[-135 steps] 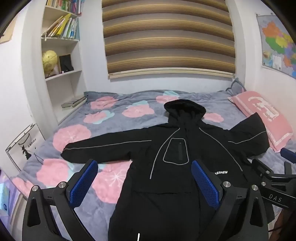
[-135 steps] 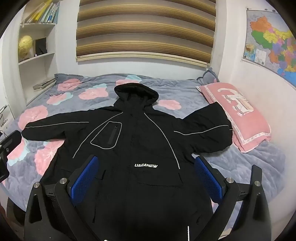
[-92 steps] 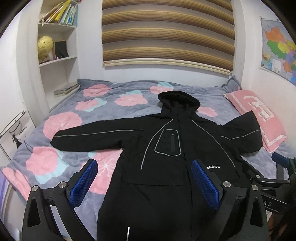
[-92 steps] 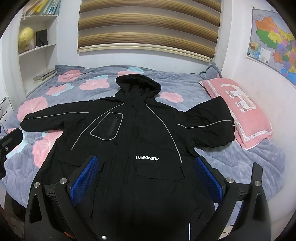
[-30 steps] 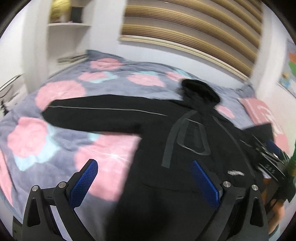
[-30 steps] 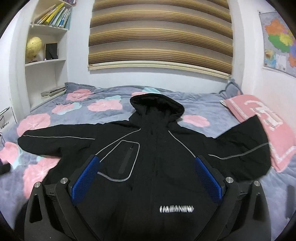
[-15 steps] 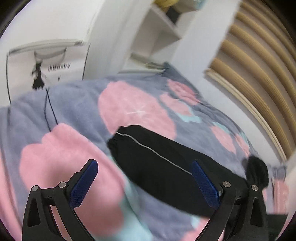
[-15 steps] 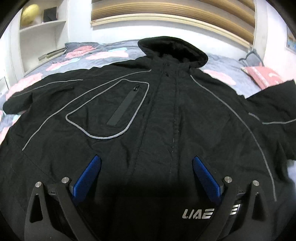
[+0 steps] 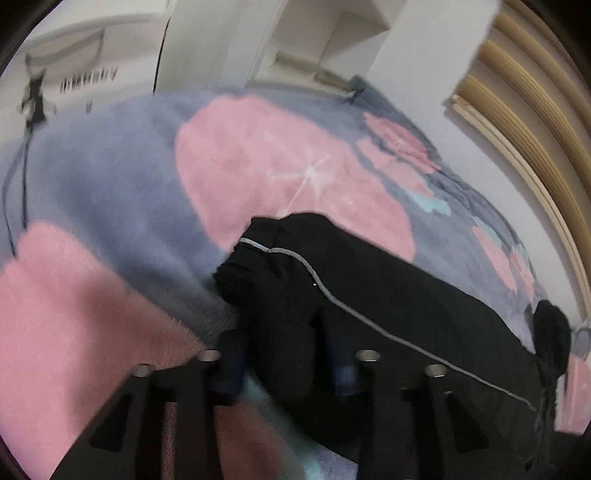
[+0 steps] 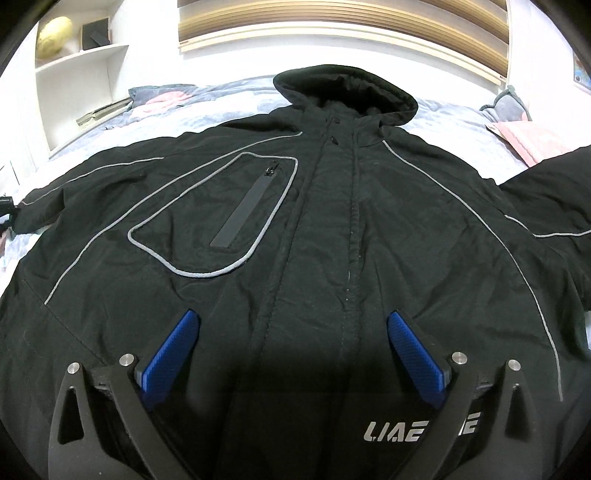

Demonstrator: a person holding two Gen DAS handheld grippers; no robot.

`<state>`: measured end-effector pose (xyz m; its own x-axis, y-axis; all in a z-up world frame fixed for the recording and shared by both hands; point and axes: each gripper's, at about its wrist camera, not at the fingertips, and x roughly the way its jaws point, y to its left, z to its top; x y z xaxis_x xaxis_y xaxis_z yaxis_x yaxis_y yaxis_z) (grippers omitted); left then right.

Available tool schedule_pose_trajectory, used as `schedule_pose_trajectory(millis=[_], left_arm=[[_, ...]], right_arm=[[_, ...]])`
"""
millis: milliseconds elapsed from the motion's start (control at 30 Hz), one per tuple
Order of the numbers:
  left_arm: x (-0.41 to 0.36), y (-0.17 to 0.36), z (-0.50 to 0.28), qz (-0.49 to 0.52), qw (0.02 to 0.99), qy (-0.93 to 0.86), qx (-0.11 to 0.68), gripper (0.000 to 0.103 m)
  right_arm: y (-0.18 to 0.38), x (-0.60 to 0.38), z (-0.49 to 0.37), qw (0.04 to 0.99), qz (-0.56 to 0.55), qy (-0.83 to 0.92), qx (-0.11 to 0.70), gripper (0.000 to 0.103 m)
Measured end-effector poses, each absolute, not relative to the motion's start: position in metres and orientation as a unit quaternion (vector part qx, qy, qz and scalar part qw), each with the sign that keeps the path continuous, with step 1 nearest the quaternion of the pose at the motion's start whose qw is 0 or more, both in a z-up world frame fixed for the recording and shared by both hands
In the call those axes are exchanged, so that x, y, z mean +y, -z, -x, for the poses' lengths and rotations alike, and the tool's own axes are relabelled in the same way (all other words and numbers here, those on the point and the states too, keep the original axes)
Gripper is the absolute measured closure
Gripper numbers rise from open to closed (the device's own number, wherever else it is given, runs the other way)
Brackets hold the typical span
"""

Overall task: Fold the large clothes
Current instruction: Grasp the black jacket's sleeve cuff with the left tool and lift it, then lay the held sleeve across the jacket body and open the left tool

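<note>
1 jacket [image 10: 332, 229] | 1 sleeve [image 9: 295, 295] pinched by left claw [image 9: 282, 354] | right claw [image 10: 291, 332] spread

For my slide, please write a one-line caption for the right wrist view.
Right gripper, jaws wide open, poised low over the front of a black hooded jacket spread flat on a bed.

Soft, even indoor light is filling both views, with no hard glare anywhere. Motion blur is smearing the whole left wrist picture: the left tool [image 9: 284, 354] and its fingers [image 9: 231, 363] are showing as dark, soft shapes, and the lettering on the white wall is streaking. The right wrist picture is staying sharp; the right tool [image 10: 291, 354] is casting a dim shadow on the black jacket [image 10: 332, 221] just ahead of it. Fisheye distortion is bending the blind [image 10: 343, 22] and shelves [image 10: 81, 55], and black vignetting is darkening every corner.
</note>
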<state>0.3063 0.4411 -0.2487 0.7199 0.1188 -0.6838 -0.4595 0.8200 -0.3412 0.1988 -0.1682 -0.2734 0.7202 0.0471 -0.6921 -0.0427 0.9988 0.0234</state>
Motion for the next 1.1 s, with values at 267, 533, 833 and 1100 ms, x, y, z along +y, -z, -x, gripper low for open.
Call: schedule_pose_trajectory(millis=[267, 533, 833, 1100], left_arm=[[0.358, 0.162, -0.283, 0.156, 0.953, -0.078, 0.247, 0.085], [0.184, 0.107, -0.289, 0.030, 0.971, 0.088, 0.219, 0.087], [0.014, 0.179, -0.329, -0.056, 0.919, 0.210, 0.328, 0.087], [-0.021, 0.243, -0.350, -0.082, 0.875, 0.215, 0.427, 0.077]], right_arm=[[0.274, -0.168, -0.199, 0.927, -0.003, -0.024, 0.373, 0.000], [0.274, -0.169, -0.199, 0.928, -0.004, -0.025, 0.372, 0.000], [0.274, -0.171, -0.198, 0.929, -0.014, -0.028, 0.369, 0.000], [0.275, -0.173, -0.199, 0.930, -0.022, -0.030, 0.366, 0.000]])
